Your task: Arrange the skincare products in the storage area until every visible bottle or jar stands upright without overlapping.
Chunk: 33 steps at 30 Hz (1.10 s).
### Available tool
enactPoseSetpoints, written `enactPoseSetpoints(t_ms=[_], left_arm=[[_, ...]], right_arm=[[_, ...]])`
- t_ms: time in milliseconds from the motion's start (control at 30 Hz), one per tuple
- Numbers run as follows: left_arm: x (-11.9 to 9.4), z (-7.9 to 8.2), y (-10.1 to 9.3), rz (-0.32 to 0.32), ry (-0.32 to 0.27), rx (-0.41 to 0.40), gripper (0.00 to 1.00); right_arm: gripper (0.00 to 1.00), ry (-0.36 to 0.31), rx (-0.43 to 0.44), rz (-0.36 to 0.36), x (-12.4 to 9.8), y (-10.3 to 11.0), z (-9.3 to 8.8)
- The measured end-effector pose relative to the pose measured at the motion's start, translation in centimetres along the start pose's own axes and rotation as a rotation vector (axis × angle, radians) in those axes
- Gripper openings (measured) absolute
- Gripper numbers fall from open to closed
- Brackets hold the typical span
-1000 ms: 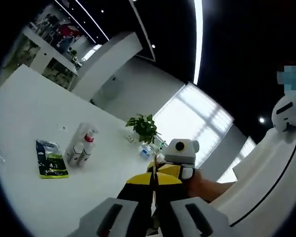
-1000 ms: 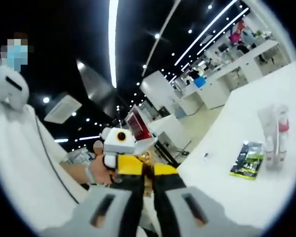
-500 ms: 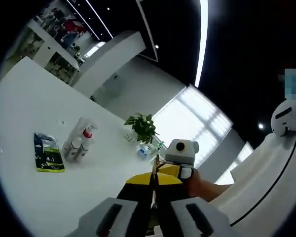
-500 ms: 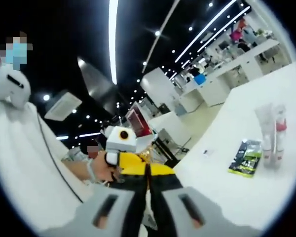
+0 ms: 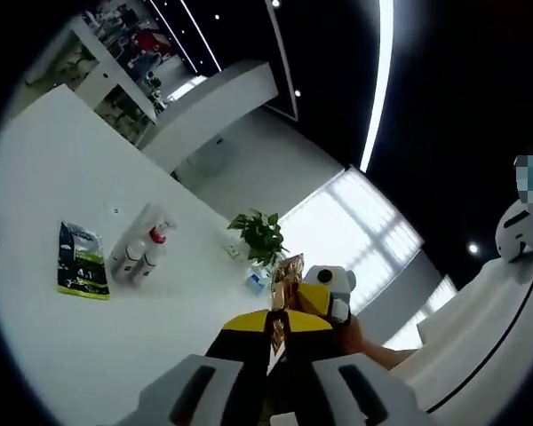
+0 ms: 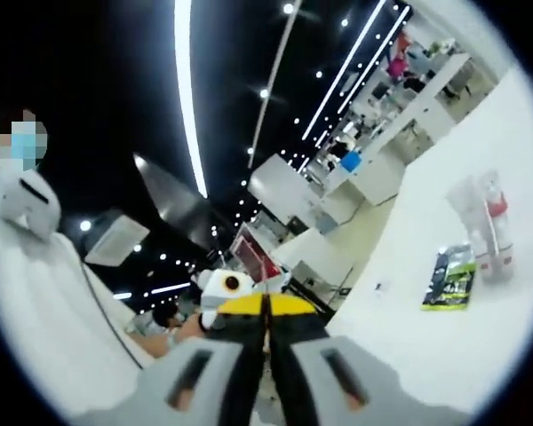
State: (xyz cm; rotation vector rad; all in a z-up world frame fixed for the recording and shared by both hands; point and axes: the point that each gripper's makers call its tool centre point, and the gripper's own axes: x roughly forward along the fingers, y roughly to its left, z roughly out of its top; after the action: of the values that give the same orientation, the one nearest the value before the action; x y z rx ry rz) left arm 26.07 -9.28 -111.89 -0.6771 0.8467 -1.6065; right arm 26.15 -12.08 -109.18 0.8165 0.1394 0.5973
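Left gripper [image 5: 271, 342] & right gripper [image 6: 266, 342]: jaws pressed together, nothing clamped. On white table [image 5: 71, 355]: flat green-black sachet [image 5: 80, 271] beside clear pack of red-capped white bottles [image 5: 140, 253]. Green potted plant [image 5: 262, 235] further back.

Print on the green sachet [image 5: 81, 260] too small to read

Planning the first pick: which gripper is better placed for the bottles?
Left gripper, marginally: bottles lie nearer its view's centre; in the right gripper view they sit near the edge.
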Motion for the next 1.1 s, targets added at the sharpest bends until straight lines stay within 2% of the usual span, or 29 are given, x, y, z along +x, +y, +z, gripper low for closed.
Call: enactPoseSetpoints(t_ms=[133, 300, 367, 433, 767, 833, 900, 967, 1033, 1100], left_arm=[[-0.4, -0.2, -0.3, -0.002, -0.001, 0.021, 0.02], [-0.6, 0.0, -0.7, -0.026, -0.008, 0.010, 0.01], [-0.7, 0.0, -0.7, -0.037, -0.021, -0.044, 0.00], [-0.8, -0.1, -0.8, -0.041, -0.013, -0.022, 0.00], [-1.4, -1.7, -0.7, -0.034, 0.038, -0.025, 0.00], [-1.5, -2.1, -0.5, -0.027, 0.059, -0.028, 0.00], [-1.6, -2.2, -0.6, -0.033, 0.064, -0.026, 0.00], [-1.7, -2.1, -0.4, -0.021, 0.058, -0.034, 0.01], [-1.6, -1.8, -0.1, -0.005, 0.030, -0.043, 0.02], [-1.7, -1.7, 0.0, -0.018, 0.028, -0.062, 0.02]], right_arm=[[0.00, 0.008, -0.014, -0.007, 0.1, -0.1, -0.2], [0.00, 0.003, -0.023, -0.002, 0.2, -0.2, -0.2], [0.00, -0.004, -0.018, -0.003, 0.3, -0.2, -0.1], [0.00, 0.002, -0.024, 0.003, 0.3, -0.1, -0.3], [0.01, 0.072, -0.040, -0.012, -0.1, -0.1, -2.4], [0.00, 0.087, -0.011, -0.006, -0.2, 0.0, -3.0], [0.00, 0.085, -0.043, -0.010, -0.2, 0.1, -3.2], [0.00, 0.073, -0.008, -0.021, -0.1, -0.2, -3.1], [0.00, 0.037, 0.008, -0.039, 0.0, -0.6, -2.7], [0.00, -0.018, 0.058, -0.037, 0.2, -0.6, -2.2]])
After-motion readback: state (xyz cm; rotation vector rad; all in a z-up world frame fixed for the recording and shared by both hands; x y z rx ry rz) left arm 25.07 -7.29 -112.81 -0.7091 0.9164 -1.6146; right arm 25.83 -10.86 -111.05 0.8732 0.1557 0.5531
